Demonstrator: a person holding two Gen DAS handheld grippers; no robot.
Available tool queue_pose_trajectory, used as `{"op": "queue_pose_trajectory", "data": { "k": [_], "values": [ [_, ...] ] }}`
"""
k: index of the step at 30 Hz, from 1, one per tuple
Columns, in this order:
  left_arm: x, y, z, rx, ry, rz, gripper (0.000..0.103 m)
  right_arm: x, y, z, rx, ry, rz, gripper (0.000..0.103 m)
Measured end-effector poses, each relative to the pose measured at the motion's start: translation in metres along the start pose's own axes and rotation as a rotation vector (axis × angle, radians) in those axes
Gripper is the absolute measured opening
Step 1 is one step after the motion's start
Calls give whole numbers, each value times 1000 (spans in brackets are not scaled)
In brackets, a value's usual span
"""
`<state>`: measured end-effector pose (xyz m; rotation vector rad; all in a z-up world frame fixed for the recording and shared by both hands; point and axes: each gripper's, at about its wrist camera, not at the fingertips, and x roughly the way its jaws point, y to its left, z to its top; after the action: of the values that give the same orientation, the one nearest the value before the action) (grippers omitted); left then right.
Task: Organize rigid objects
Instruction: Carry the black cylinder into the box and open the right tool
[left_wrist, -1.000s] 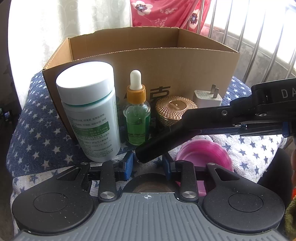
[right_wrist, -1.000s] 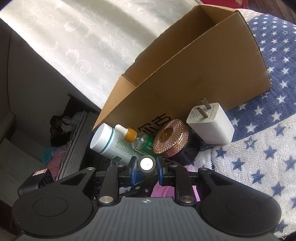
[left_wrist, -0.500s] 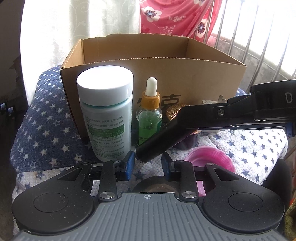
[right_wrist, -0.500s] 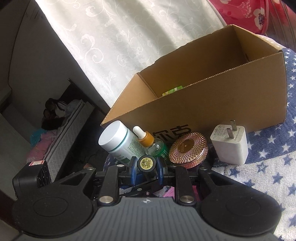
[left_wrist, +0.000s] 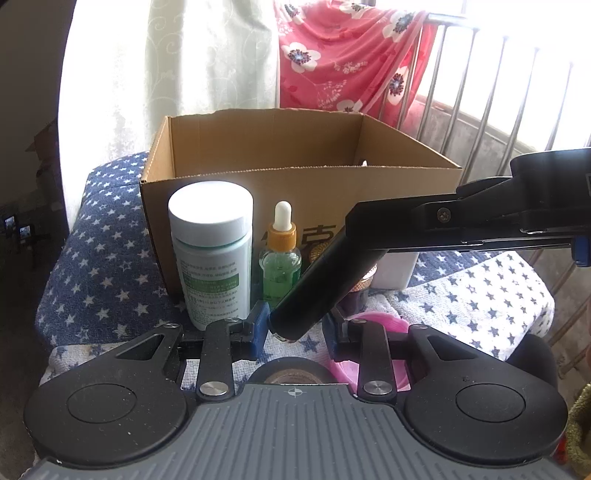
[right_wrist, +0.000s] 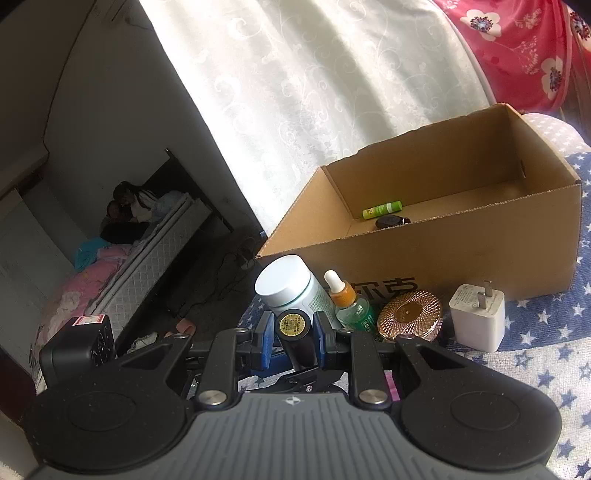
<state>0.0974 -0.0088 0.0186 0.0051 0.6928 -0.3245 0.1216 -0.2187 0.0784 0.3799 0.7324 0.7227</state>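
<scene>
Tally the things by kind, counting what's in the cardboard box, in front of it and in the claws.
Bottles: 2 – white pill bottle, green dropper bottle
Tubes: 2 – black tube, green tube
Jars: 1 – gold-lidded jar
Chargers: 1 – white charger
Key fobs: 1 – black fob
Bowls: 1 – pink bowl
Tape rolls: 1 – black tape
Total: 9

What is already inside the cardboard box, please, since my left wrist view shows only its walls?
Observer: A green tube and a small dark object lie on the floor of the cardboard box, close to its front wall.
Operator: Thank you. Is there any marking on the black cylinder?
Observer: Yes. The black cylinder has a round gold label on the end facing the right wrist camera, and the right tongs are closed on it from both sides.
</scene>
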Motion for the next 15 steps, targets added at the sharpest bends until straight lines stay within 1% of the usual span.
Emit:
{"op": "queue_pose_trajectory", "data": {
  "k": [3, 9, 15],
  "values": [
    [-7, -3, 2, -11, -22, -9, 30, -11, 10, 1, -21, -16, 2, 24],
    [-31, -13, 10, 12, -97, 5, 30, -31, 32, 4, -71, -71, 15, 25],
    [-57, -16, 34, 47, -167, 10, 30, -49, 59, 21, -161, -142, 34, 24]
  ]
}}
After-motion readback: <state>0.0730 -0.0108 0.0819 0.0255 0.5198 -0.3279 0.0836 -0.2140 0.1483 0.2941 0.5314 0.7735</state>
